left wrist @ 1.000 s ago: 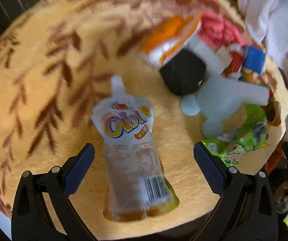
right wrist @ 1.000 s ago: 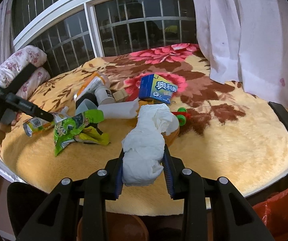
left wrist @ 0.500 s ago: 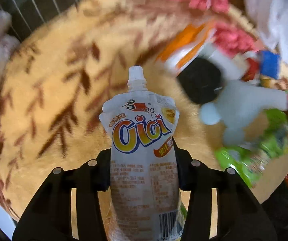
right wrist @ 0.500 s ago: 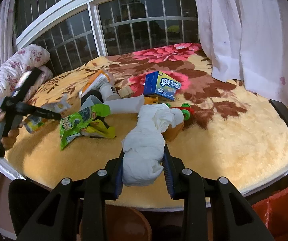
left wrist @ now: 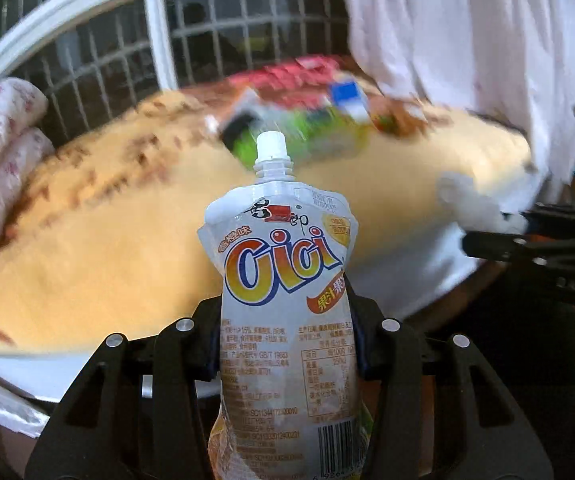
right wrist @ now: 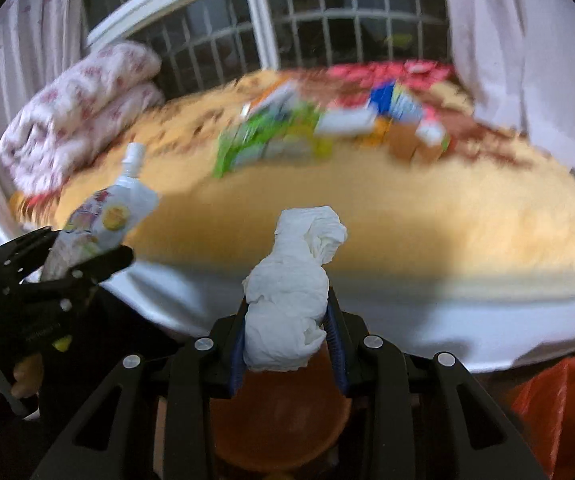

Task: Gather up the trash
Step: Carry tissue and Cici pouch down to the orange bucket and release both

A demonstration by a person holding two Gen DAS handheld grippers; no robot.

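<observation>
Right gripper (right wrist: 287,340): clenched on my tissue wad (right wrist: 293,292), directly above the brown bin (right wrist: 279,420). Left gripper (left wrist: 287,340): grasping juice pouch (left wrist: 287,320), spout up, farther left.

Left wrist view: Cici pouch (left wrist: 287,320) base cut off by frame edge at 6 o'clock; its lower sides hide the pads of the left gripper (left wrist: 287,344). Litter pile (left wrist: 299,128) at 12 o'clock motion-blurred, items unreadable. Right wrist view: crumpled tissue (right wrist: 291,300) covers most of the right gripper (right wrist: 289,340) pads. Orange bag (right wrist: 563,404) at 4 o'clock cropped.
</observation>
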